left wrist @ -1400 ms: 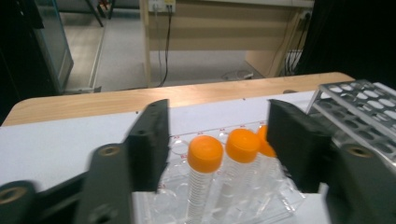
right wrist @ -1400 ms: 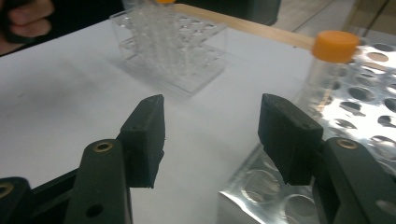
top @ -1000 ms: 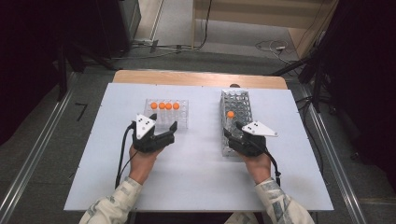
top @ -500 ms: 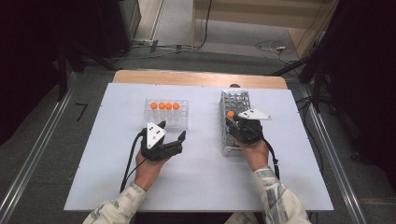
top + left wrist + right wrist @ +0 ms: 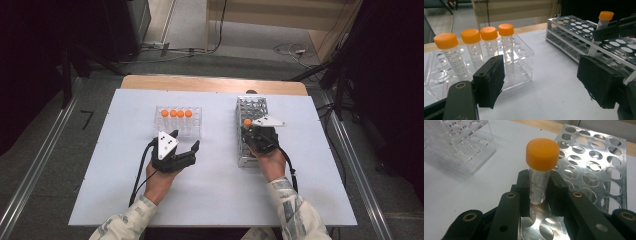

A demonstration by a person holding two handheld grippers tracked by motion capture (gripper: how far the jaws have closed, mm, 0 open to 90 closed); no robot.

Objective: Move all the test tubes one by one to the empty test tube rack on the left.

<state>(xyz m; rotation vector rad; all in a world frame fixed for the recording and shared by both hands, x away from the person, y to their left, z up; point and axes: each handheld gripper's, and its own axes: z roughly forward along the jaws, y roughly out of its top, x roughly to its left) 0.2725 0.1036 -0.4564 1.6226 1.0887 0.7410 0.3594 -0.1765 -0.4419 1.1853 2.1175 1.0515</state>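
Now right gripper [image 5: 537,192]: jaws just closed onto tube [image 5: 539,173] in metal rack [image 5: 599,162]. Left gripper [image 5: 544,85] wide open, empty. Next, likely: straight vertical lift clear of hole.

Clear orange-capped tube [image 5: 541,175], upright in the metal rack [image 5: 596,162], at its near left edge.

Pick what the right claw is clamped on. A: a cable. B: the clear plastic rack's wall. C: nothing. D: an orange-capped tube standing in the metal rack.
D: the right claw pinches the orange-capped tube just below its cap, over the metal rack.
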